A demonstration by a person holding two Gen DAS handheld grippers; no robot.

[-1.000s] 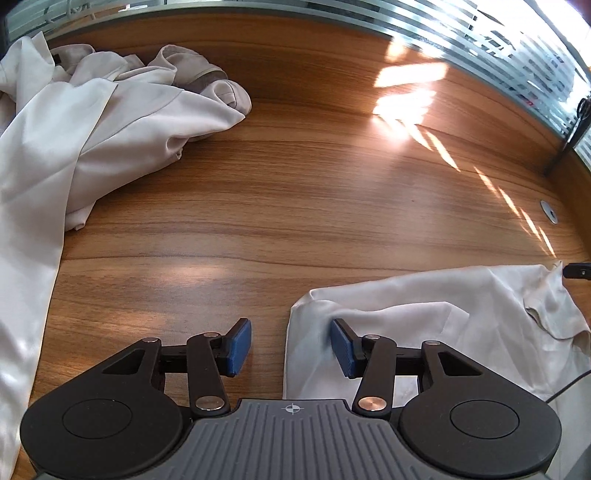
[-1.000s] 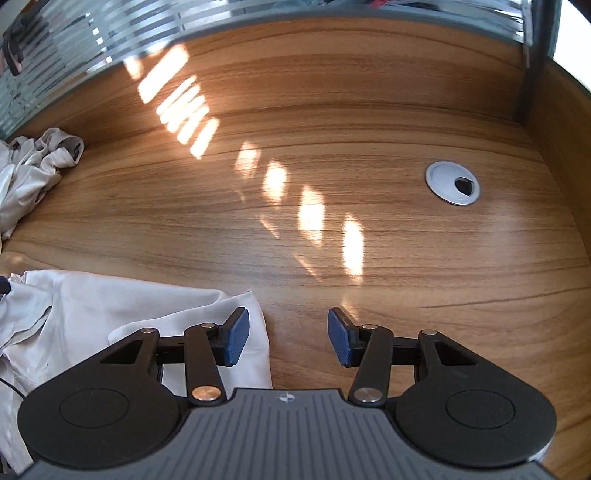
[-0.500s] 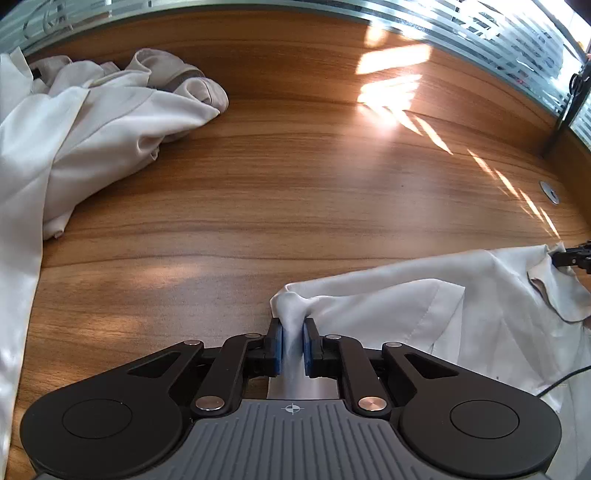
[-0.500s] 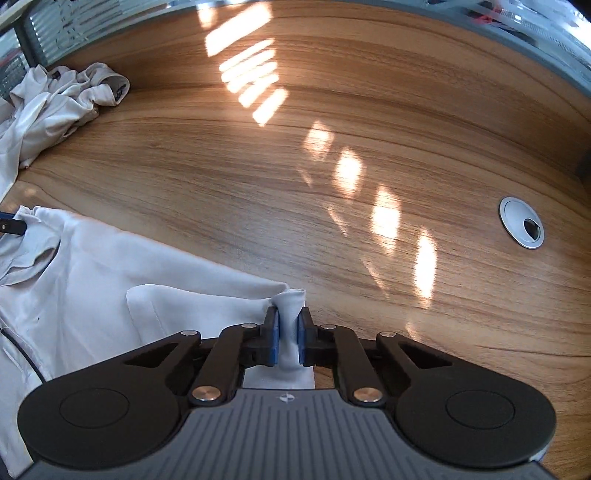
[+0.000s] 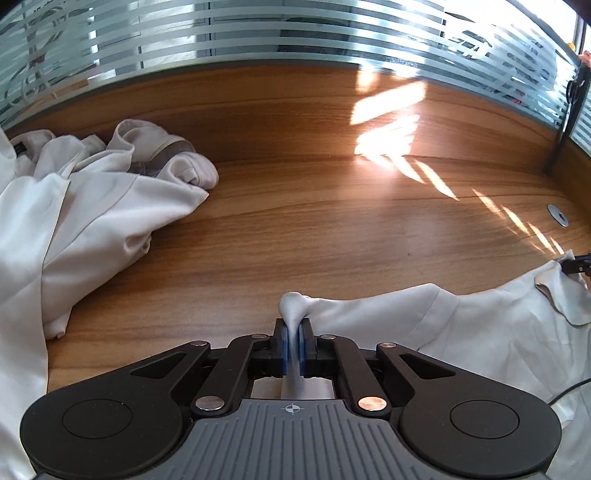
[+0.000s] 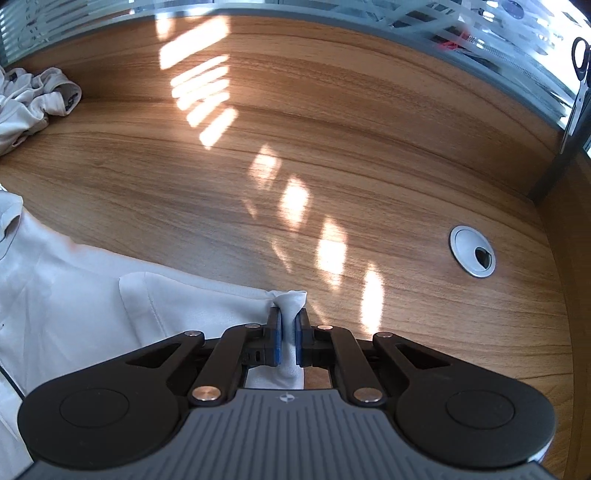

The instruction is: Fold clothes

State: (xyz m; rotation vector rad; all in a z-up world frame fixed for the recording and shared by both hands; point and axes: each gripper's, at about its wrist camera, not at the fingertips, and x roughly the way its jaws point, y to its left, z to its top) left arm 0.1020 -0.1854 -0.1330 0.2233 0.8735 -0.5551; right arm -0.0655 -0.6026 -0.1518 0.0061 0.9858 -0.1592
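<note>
A white shirt (image 5: 480, 332) lies spread on the wooden desk (image 5: 314, 229). My left gripper (image 5: 293, 332) is shut on one bunched corner of it, with the cloth stretching off to the right. In the right wrist view the same white shirt (image 6: 92, 295) runs away to the left, and my right gripper (image 6: 289, 325) is shut on its opposite corner. At the right edge of the left wrist view, the right gripper's dark tip (image 5: 578, 264) shows at the shirt's far corner. Both pinched corners stand just off the desk top.
A crumpled pile of pale clothes (image 5: 92, 206) covers the desk's left side; it shows again as the pile (image 6: 33, 99) at the far left in the right view. A grey cable grommet (image 6: 472, 251) sits at the right. Striped frosted glass (image 5: 295, 33) bounds the back. Scissors (image 6: 580, 55) hang there.
Both grippers went from open to shut, each pinching a shirt corner. Since then both have drawn the cloth along the desk and rolled a little, stretching the shirt between them.
</note>
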